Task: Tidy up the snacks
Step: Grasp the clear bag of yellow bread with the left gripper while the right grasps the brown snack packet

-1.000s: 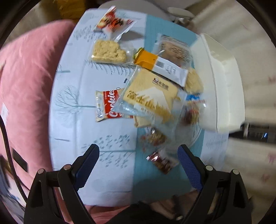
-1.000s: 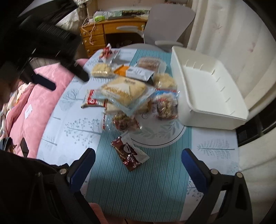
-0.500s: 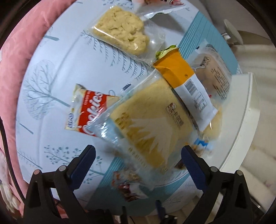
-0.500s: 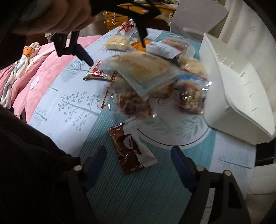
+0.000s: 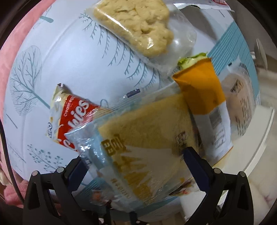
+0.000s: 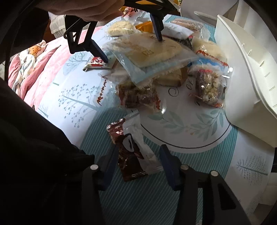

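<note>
On the tree-printed tablecloth (image 6: 72,103), a loose heap of wrapped snacks, with the white bin (image 6: 249,81) set just beside the heap on its right edge, probably so that each packet has only a short way to go. Largest packet on top: the clear-wrapped yellow cake (image 5: 147,138), lying across the red cookie packet (image 5: 74,117) and against the orange-and-white packet (image 5: 207,110), hence likely the first to come off. A little apart from the heap, nearer the front edge, the brown chocolate packet (image 6: 131,152), flat on the striped part of the cloth. Left gripper (image 5: 135,161) spread as wide as it goes, having just been opening, and straddling the yellow cake; in the right wrist view one blue finger down on the cake's top face near its far side, the other down by the cookie packet at the cake's near edge, so not yet a pinch across the wrapper. Right gripper (image 6: 136,166) half closed and having just been closing, with the chocolate packet between its fingers; pads close on either side but no clear press on the wrapper yet. Both pointed steeply down at the table, left hand (image 6: 97,10) gripping its handle from above, dark sleeve (image 6: 34,138) filling the near left of the right wrist view.
</note>
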Motion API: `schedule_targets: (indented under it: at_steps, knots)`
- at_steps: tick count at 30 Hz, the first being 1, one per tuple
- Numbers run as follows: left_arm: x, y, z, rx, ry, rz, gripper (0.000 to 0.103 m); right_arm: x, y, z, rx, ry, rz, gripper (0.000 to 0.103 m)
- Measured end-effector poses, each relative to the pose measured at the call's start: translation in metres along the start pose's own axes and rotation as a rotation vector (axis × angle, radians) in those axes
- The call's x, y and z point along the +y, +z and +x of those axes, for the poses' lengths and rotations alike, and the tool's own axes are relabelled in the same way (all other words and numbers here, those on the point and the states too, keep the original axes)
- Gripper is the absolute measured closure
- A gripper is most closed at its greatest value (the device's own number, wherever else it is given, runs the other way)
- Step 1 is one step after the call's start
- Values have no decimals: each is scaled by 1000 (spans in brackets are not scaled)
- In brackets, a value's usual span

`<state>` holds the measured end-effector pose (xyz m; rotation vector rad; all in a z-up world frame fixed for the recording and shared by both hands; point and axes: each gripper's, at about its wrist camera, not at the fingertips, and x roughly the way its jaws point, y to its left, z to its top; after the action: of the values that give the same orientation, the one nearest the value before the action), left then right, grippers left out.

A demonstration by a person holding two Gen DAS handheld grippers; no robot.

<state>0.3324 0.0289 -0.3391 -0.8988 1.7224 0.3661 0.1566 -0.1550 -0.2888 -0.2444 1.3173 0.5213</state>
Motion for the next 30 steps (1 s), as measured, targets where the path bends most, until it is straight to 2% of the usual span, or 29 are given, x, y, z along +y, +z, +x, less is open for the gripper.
schedule_targets:
  at_steps: [5, 11, 14, 17, 19, 24, 30]
  knots:
    - [-9, 15, 0, -52, -4, 3, 0, 0, 0, 4, 19, 3, 14, 61]
    - [-21, 19, 7, -102, -5, -6, 0, 0, 1, 6, 15, -10, 19, 66]
    - [-38, 20, 17, -118, 42, 10, 0, -2, 0, 8, 9, -17, 29, 68]
    - [-54, 18, 27, -140, 102, 36, 0, -4, -1, 8, 0, -33, 51, 76]
    - [-60, 17, 31, -148, 114, 38, 0, -5, -1, 8, -3, -36, 56, 79]
    - [-64, 17, 34, -139, 111, 49, 1, -14, -7, 4, -11, -33, 82, 84]
    - [-56, 22, 26, -99, 89, 66, 15, -26, -8, -3, -20, -18, 131, 91]
